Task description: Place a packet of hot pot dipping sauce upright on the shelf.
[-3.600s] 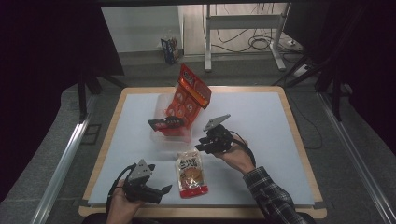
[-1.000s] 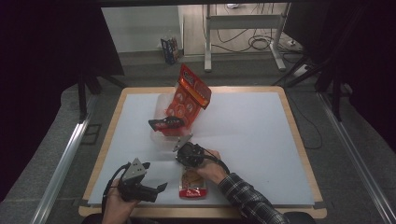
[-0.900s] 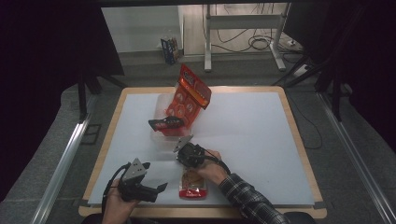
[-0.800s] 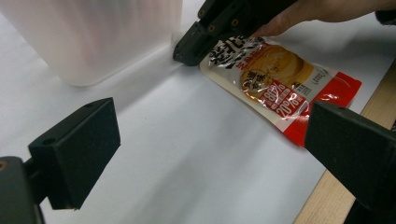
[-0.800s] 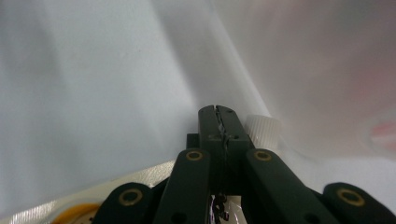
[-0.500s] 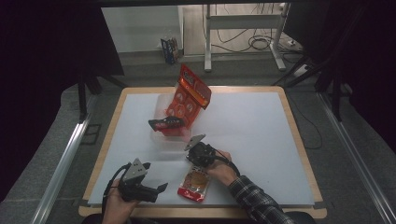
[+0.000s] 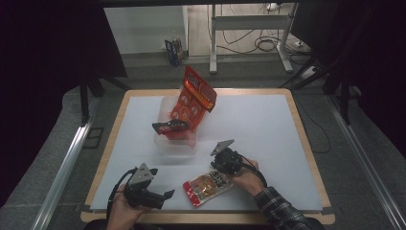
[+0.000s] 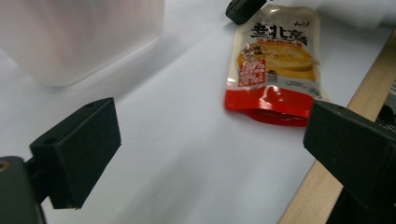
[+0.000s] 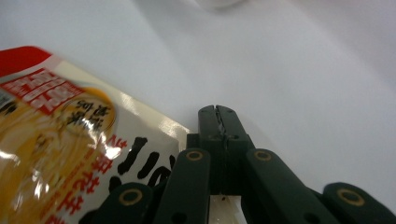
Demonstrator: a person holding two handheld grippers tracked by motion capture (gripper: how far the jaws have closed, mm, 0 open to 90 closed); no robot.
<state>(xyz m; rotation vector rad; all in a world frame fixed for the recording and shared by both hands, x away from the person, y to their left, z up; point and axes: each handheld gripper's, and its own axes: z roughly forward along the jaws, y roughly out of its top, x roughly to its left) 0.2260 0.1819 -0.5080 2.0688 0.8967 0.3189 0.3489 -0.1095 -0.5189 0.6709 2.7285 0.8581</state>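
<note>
the snack pouch (image 7: 208, 186) lies flat on the white table (image 7: 268, 129), near its front edge, between the two hands. it is a glossy foil-plastic sachet, cream and yellow with a red band along its bottom seam, creased enough to throw glints. i judge it light, limp and slick: it will sag from any single hold and could slide on the smooth top if nudged. the flat sealed edge at the top or a corner looks like the best place to take it, since the filled belly would squash and slip.

the right hand-held gripper (image 7: 223, 161) has its jaws pressed together at the pouch's upper corner, and in the right gripper view they seem to nip the seam of the pouch, though the contact itself is hard to make out. the left hand-held gripper (image 7: 165, 195) rests low by the front edge with its jaws spread wide, nothing between them, the pouch lying beyond them.

behind stands a clear, rigid plastic tub (image 7: 175, 143) with a tall red snack bag (image 7: 194, 100) propped up in it.
</note>
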